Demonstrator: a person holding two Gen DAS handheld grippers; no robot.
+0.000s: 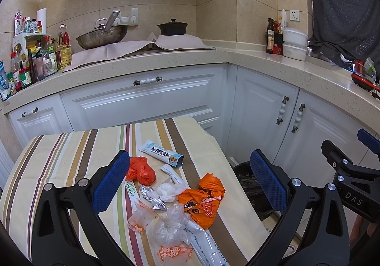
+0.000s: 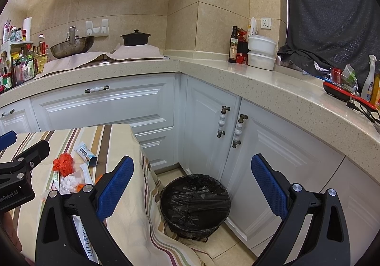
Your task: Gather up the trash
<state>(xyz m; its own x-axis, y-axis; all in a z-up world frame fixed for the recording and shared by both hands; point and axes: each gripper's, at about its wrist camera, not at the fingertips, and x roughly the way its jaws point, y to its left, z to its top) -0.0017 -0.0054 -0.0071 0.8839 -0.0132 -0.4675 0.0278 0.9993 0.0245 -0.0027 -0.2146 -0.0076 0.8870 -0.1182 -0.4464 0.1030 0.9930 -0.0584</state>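
Observation:
Trash lies on a striped tablecloth (image 1: 59, 166): a red-orange crumpled bag (image 1: 140, 171), an orange printed bag (image 1: 204, 197), a white-blue sachet (image 1: 161, 153), a white tissue wad (image 1: 168, 191), a foil wrapper (image 1: 152, 198) and clear plastic bags (image 1: 171, 225). A bin lined with a black bag (image 2: 195, 204) stands on the floor right of the table. My left gripper (image 1: 190, 178) is open and empty above the trash pile. My right gripper (image 2: 192, 182) is open and empty above the bin.
White cabinets (image 2: 102, 104) and a beige counter (image 2: 261, 75) wrap around the back and right. On it stand a wok (image 1: 102, 36), a black pot (image 1: 172, 27), bottles (image 1: 35, 61) and white containers (image 2: 261, 52).

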